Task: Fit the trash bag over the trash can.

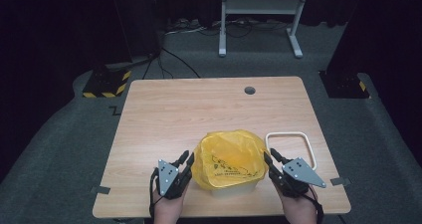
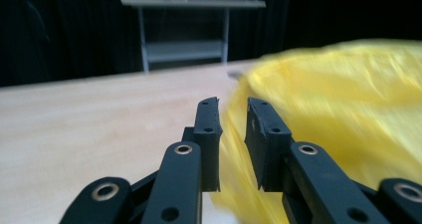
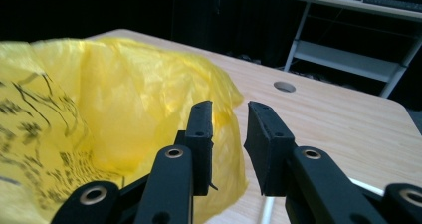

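Note:
A yellow plastic bag [image 1: 229,157] with black print is draped over a cream bin [image 1: 234,189] near the front of the wooden table [image 1: 199,109]. My left gripper [image 1: 188,157] sits at the bag's left side, its jaws a small gap apart. In the left gripper view the left gripper [image 2: 233,104] has the blurred bag [image 2: 348,109] just beyond and to the right of its tips, with nothing pinched. My right gripper [image 1: 269,155] is at the bag's right side. In the right gripper view the right gripper [image 3: 230,107] stands slightly open, the bag [image 3: 99,109] lying left of and behind its jaws.
A white rounded frame [image 1: 291,134] lies flat on the table right of the bag, beside my right gripper. A round cable hole [image 1: 250,90] sits near the far edge. Beyond the table stand a grey metal rack [image 1: 259,7] and a black-and-yellow striped base [image 1: 107,84].

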`<state>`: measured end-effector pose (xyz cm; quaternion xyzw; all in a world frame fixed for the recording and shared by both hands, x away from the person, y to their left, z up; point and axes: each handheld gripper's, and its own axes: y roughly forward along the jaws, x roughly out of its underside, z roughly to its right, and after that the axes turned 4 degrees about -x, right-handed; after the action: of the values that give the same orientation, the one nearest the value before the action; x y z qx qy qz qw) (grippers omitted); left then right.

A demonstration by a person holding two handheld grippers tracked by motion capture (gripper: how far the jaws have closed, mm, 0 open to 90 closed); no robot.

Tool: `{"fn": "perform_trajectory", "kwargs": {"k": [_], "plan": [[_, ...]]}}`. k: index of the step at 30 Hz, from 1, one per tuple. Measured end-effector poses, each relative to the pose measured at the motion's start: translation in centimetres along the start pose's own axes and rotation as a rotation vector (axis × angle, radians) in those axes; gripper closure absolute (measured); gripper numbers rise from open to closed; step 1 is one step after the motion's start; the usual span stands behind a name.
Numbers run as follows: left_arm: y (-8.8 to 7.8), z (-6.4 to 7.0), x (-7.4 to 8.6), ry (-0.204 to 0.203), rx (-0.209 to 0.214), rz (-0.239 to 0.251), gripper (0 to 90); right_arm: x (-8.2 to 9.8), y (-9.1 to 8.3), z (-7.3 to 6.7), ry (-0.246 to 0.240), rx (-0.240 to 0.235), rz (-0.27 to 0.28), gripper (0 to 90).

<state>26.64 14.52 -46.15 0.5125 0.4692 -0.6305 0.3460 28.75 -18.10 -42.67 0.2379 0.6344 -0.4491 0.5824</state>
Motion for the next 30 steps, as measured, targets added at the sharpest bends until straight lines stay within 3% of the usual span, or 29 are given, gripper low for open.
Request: {"fn": "perform_trajectory", "kwargs": {"k": [1, 3, 8, 10, 12, 14, 17, 20, 25, 30], "plan": [[0.1, 0.3, 0.5, 0.016, 0.035, -0.038, 76.6, 0.2, 0.1, 0.0, -0.005, -0.002, -0.011, 72.2], [0.5, 0.8, 1.0, 0.042, 0.052, -0.064, 77.2, 0.6, 0.5, -0.2, -0.029, -0.005, -0.035, 73.3], [1.5, 0.7, 1.1, 0.028, 0.063, -0.076, 79.3, 1.0, 0.7, -0.9, -0.039, -0.014, -0.043, 74.2], [2.0, 0.0, 0.9, 0.022, 0.066, -0.079, 79.5, 1.1, 0.6, -1.4, -0.036, -0.033, -0.056, 74.4], [2.8, -1.4, 0.6, -0.013, 0.085, -0.083, 79.6, 1.2, 0.5, -2.1, -0.043, -0.048, -0.051, 74.6], [3.4, -2.3, 0.4, -0.014, 0.09, -0.073, 79.5, 1.1, 0.4, -2.9, -0.051, -0.074, -0.043, 74.3], [3.5, -3.3, 0.3, -0.035, 0.07, -0.051, 78.2, 0.9, 0.2, -3.7, -0.07, -0.082, -0.032, 72.6], [2.8, -3.4, 0.6, -0.058, 0.054, -0.019, 77.1, 0.2, -0.3, -3.6, -0.079, -0.062, 0.007, 72.5], [2.3, -3.3, 0.8, -0.05, 0.045, -0.01, 73.3, -1.8, 0.1, -2.7, -0.075, -0.042, 0.046, 72.4], [1.6, -3.2, 0.6, -0.047, 0.047, 0.006, 72.0, -3.2, 3.0, -2.2, -0.096, -0.056, 0.009, 72.9]]}}
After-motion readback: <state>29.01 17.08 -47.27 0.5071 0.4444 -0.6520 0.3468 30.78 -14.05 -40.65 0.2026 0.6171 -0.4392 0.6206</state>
